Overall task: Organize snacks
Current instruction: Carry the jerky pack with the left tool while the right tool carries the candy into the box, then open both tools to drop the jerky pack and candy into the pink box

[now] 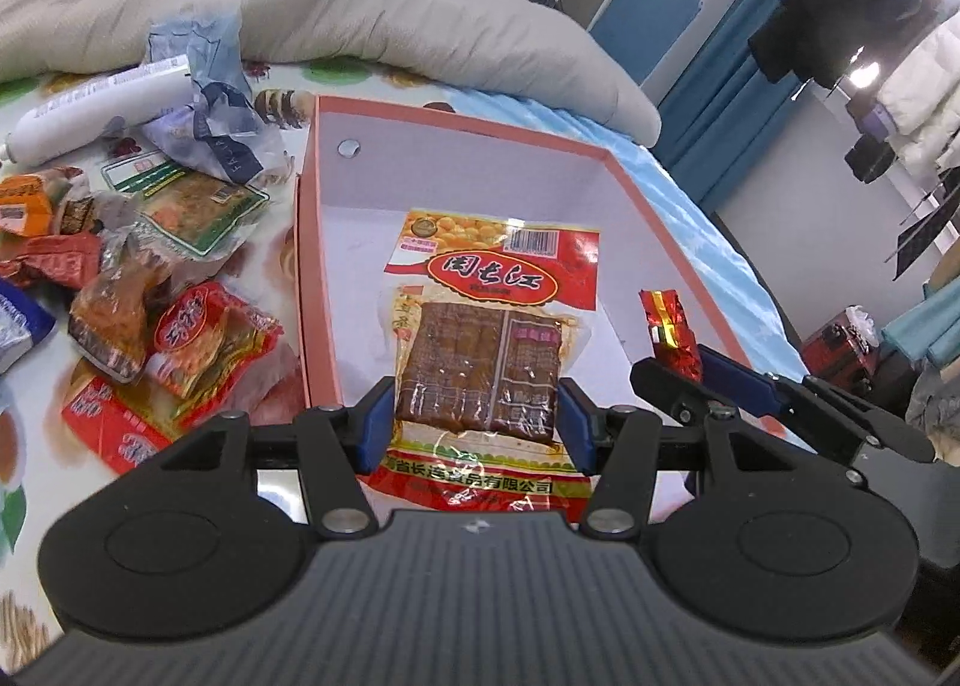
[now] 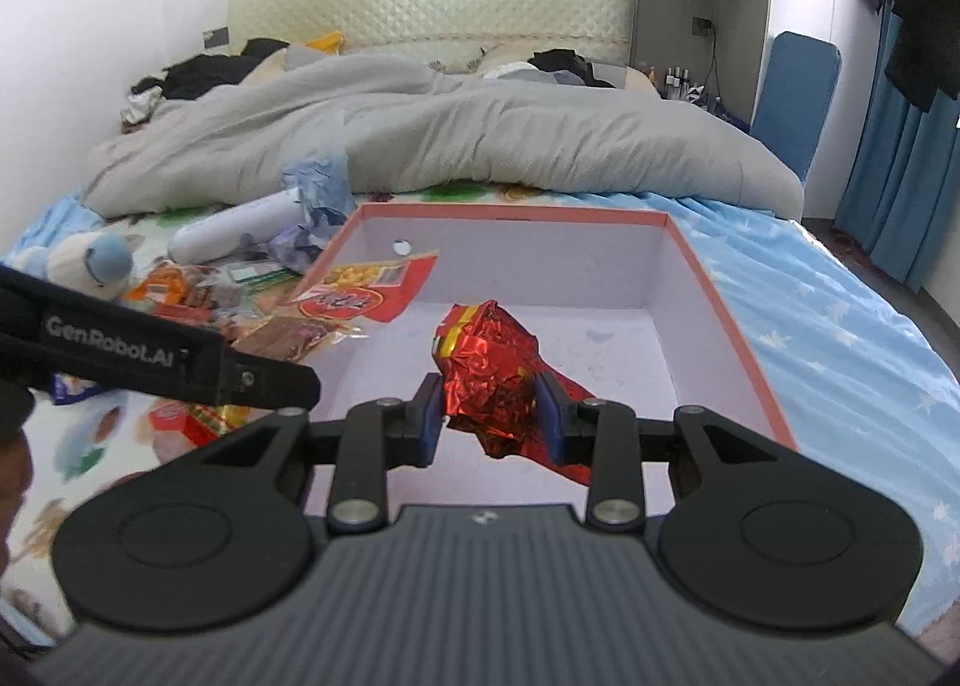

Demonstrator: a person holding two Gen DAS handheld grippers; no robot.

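I have both loads over the pink box now, so the job is a clean drop, not a toss. My left gripper is clamped across the wide tofu packet, pads pressing its dark lower half at centre frame; I judge it should come down flat against the box's left wall (in the right wrist view it leans over that rim at middle left), leaving floor for the rest. My right gripper is pinched narrow on the red foil pouch, low in the middle of its own view, and that pouch looks best released on the bare white floor toward the right of the frame, apart from the packet. I'd let each go only once it rests on something.

The packet is a clear vacuum sleeve, red and yellow print above a brown slab, stiff enough to hold its shape. The pouch is crinkled, shiny, lumpy, likely to roll. The remaining snack pile sits at left of the left wrist view, beside the box on the bedsheet.
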